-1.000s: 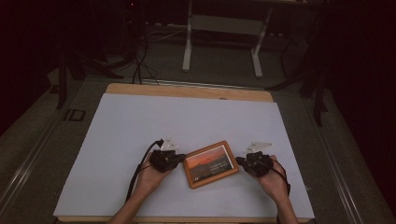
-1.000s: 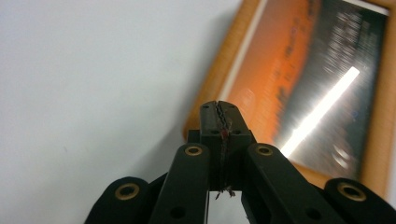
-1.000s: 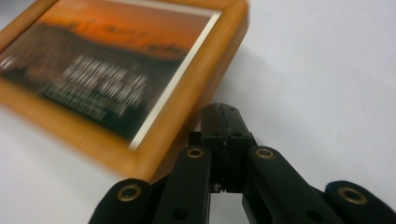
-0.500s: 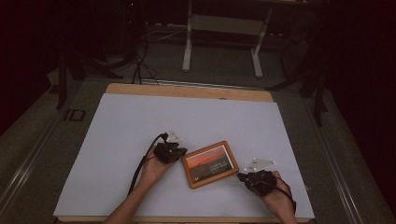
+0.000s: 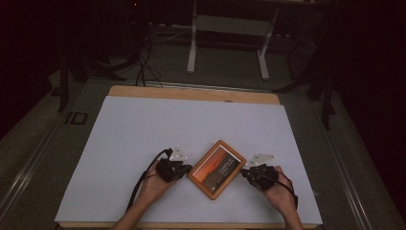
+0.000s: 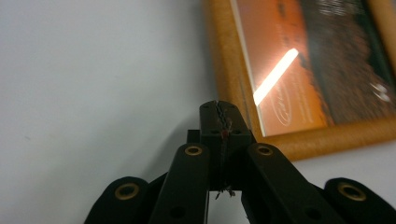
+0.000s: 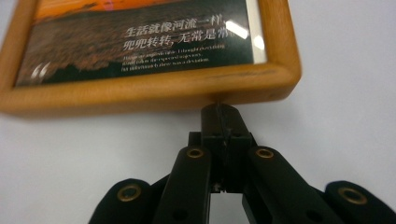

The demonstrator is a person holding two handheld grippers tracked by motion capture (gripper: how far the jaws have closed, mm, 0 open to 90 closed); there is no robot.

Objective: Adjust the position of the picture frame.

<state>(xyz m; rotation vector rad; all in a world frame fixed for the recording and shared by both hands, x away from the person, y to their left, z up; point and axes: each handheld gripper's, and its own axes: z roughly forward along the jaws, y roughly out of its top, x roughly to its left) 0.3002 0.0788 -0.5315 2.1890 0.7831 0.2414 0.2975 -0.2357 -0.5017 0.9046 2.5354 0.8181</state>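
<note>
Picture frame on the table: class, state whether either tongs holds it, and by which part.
Neither holds it. Both tongs, left and right, are shut with nothing between them, tips against the wooden edges of the picture frame.

one wooden picture frame (image 5: 216, 169) lies on one white table (image 5: 191, 124). two grippers are at it, a left gripper (image 5: 186, 168) and a right gripper (image 5: 245, 172), one on each side of the frame. two hands hold them, the left hand (image 5: 154, 184) and the right hand (image 5: 282, 191). two grey three-cornered plates sit on top, one per gripper. one metal stand (image 5: 227, 43) is on the floor behind the table.
</note>
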